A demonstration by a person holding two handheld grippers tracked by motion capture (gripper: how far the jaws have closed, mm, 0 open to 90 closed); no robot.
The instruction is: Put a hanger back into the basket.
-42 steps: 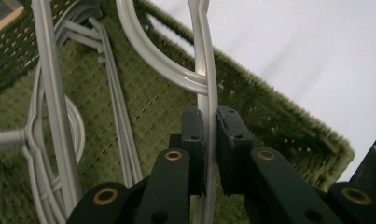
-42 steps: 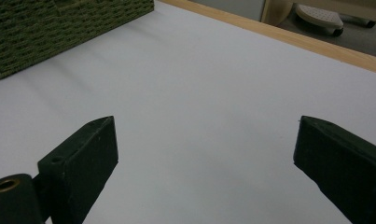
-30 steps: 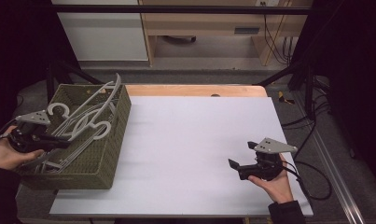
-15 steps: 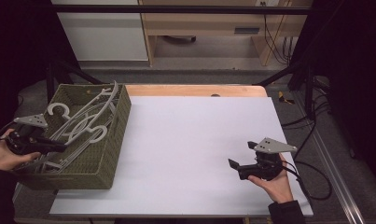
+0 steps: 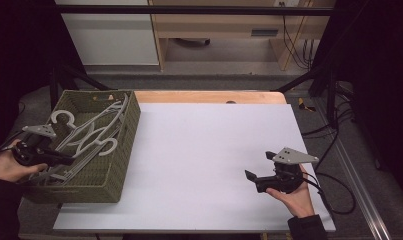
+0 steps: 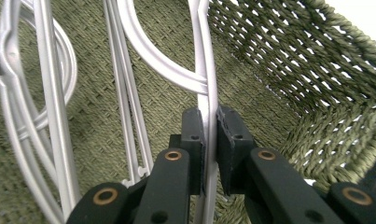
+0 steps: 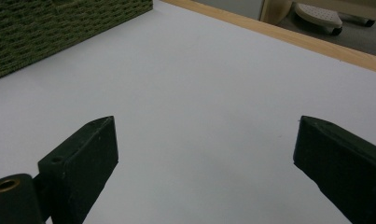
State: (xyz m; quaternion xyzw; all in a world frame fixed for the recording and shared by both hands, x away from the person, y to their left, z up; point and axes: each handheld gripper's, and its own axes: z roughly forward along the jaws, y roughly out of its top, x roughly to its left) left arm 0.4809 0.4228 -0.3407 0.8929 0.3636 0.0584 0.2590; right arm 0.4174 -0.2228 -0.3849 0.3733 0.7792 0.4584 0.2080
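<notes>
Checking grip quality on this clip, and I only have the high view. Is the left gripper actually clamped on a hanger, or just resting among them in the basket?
Observer: Clamped. In the left gripper view the left gripper has both pads pressed on one thin bar of a grey hanger.
Operator: Is a second hanger caught in that grip?
Observer: No. The other hangers lie apart from the jaws, on the floor of the green woven basket.
Operator: And the right gripper, anything between its jaws?
Observer: Nothing. The right gripper is open, with bare white table between the jaws.
</notes>
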